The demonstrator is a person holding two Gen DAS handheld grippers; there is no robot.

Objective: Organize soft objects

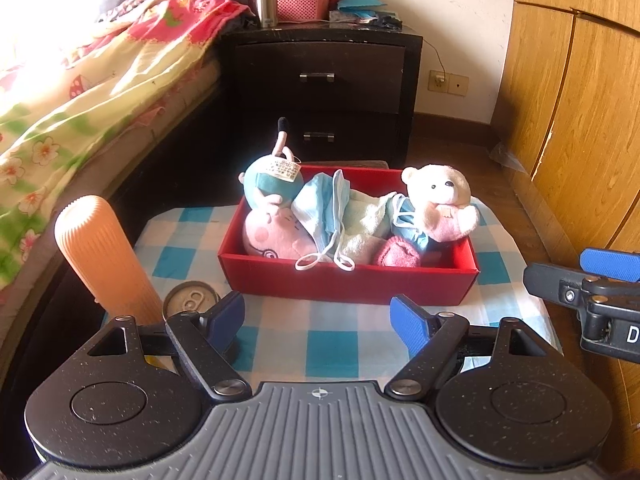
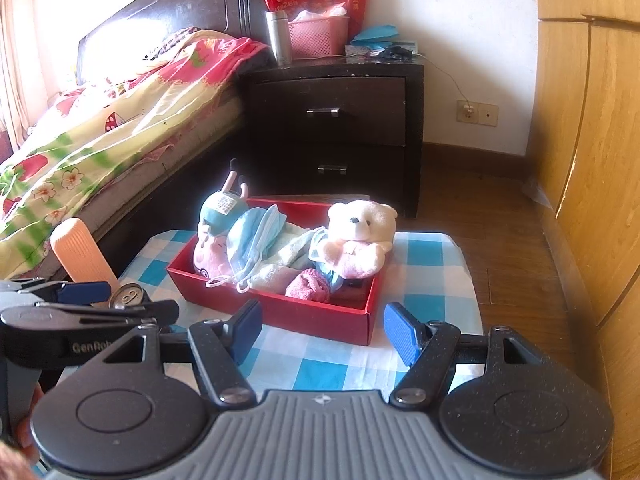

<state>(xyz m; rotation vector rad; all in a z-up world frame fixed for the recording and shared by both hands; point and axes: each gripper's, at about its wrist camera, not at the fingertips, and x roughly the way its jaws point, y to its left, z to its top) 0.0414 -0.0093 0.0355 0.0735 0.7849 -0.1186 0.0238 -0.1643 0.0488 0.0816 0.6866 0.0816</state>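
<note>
Low in both wrist views, my left gripper and right gripper hang with jaws apart and nothing between them, over bare checked cloth short of the red box. At frame centre that box holds a teddy bear, a pig plush, face masks and a pink sock. Lower left, an orange ribbed bottle and a can crowd the cloth's edge.
</note>
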